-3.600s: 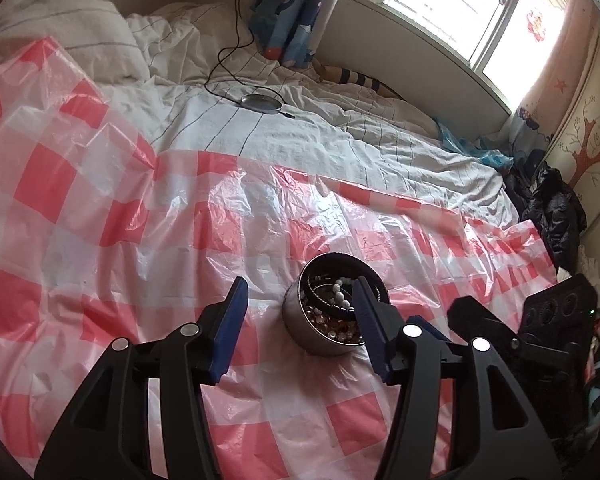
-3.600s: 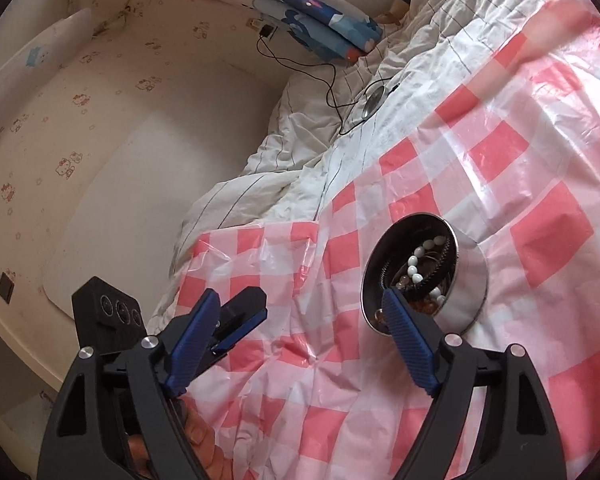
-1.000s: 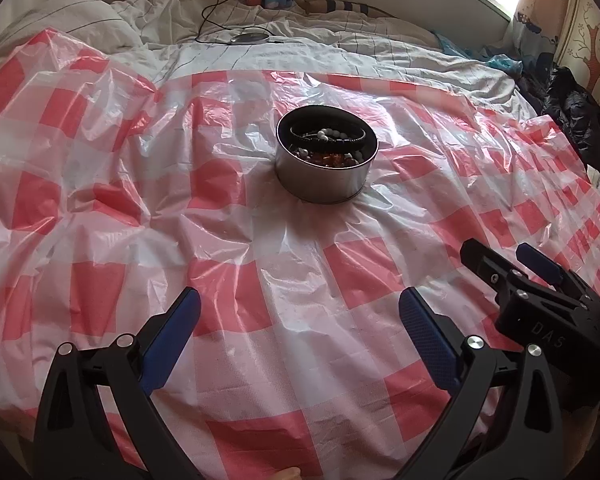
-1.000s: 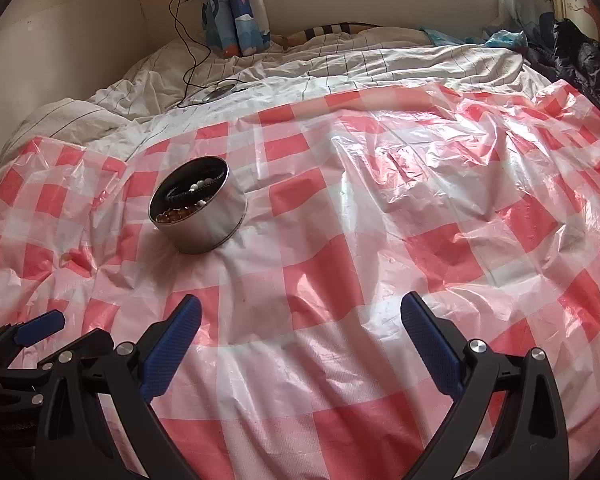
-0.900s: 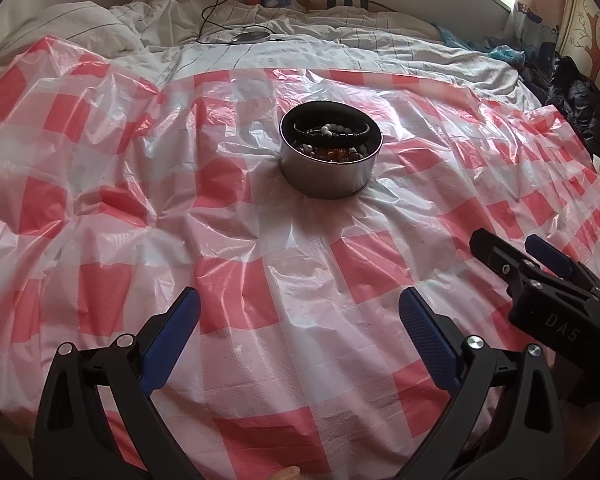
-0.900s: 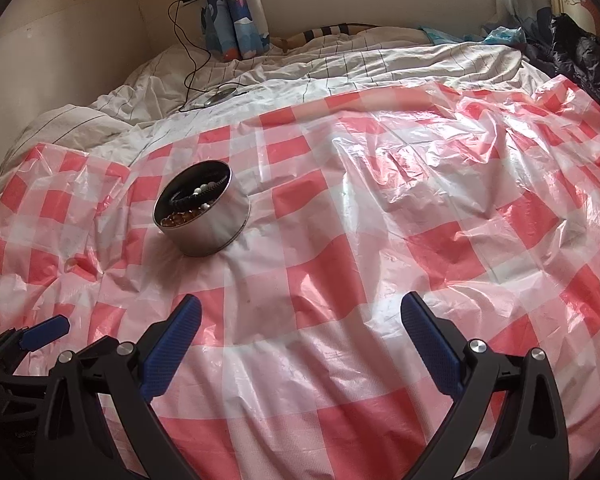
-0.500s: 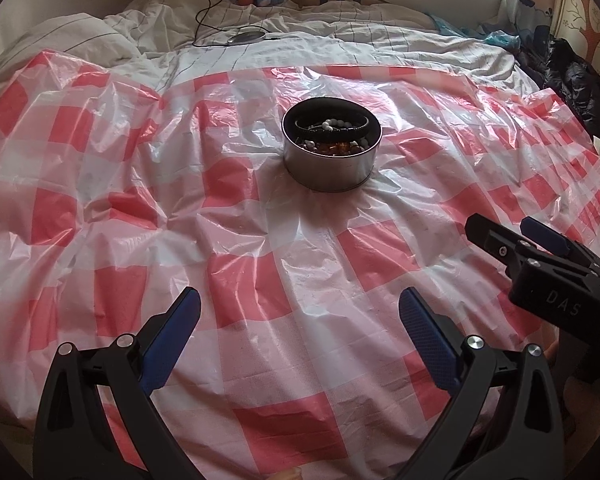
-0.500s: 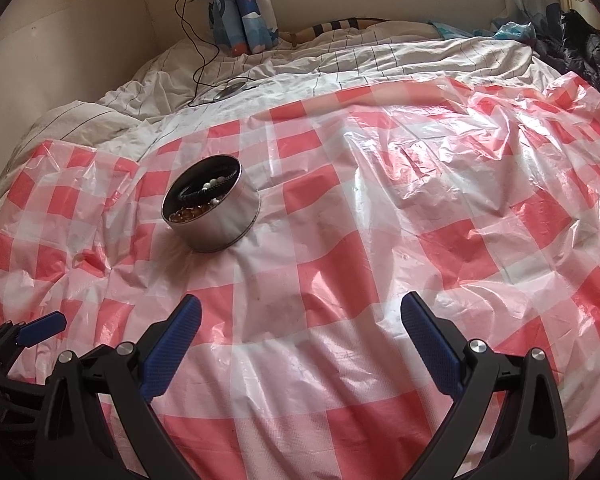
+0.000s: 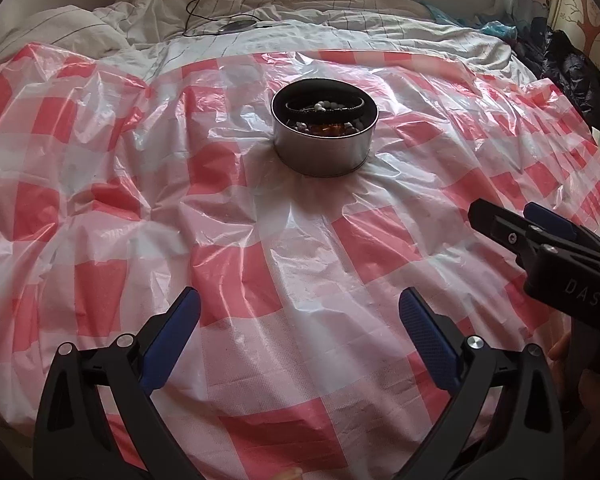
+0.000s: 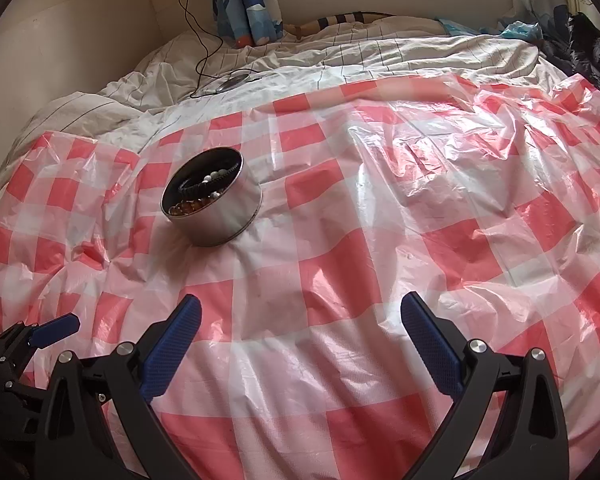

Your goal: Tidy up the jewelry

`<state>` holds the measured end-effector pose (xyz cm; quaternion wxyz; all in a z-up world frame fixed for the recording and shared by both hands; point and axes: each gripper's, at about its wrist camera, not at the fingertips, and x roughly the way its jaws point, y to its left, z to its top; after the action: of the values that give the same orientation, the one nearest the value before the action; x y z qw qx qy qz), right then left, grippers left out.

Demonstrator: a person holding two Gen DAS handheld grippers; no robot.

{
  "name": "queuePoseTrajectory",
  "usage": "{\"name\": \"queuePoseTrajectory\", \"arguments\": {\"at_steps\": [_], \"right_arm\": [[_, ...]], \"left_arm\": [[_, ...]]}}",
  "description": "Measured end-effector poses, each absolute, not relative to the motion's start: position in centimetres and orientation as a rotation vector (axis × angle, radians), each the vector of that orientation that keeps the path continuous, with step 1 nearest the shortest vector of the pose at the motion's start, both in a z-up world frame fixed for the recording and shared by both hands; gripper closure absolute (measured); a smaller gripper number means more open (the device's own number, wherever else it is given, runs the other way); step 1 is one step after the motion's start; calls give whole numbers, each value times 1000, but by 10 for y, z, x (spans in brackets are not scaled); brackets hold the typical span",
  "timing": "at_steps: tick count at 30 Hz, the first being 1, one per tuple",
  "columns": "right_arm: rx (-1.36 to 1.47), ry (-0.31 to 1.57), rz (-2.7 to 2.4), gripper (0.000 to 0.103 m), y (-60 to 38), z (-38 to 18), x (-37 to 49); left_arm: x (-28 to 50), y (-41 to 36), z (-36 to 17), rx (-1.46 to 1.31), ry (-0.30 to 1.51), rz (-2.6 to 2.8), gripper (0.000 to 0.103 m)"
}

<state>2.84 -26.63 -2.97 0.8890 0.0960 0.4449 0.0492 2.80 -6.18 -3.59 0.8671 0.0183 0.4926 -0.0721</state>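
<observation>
A round metal tin (image 9: 324,152) stands upright on a red-and-white checked plastic sheet (image 9: 236,272). It holds a black bracelet, white beads and amber beads (image 9: 326,114). The tin also shows in the right wrist view (image 10: 216,216), at the left. My left gripper (image 9: 300,320) is open and empty, well short of the tin. My right gripper (image 10: 300,320) is open and empty, to the right of the tin and back from it. The right gripper also shows at the right edge of the left wrist view (image 9: 540,236).
The sheet lies over a rumpled white striped duvet (image 10: 380,56). A black cable and a round grey disc (image 10: 232,80) lie on the duvet behind the sheet. A dark jacket (image 9: 572,76) lies at the far right. A blue patterned curtain (image 10: 248,4) hangs at the back wall.
Both grippers have drawn back from the tin and stayed open. The tin has not moved on the sheet.
</observation>
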Motion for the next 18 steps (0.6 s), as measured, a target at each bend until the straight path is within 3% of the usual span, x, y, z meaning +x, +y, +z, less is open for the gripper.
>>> {"name": "queuePoseTrajectory", "arguments": {"at_steps": [18], "right_arm": [[188, 939, 89, 7, -265, -36, 28]], "left_arm": [[33, -53, -33, 14, 1026, -94, 8]]}}
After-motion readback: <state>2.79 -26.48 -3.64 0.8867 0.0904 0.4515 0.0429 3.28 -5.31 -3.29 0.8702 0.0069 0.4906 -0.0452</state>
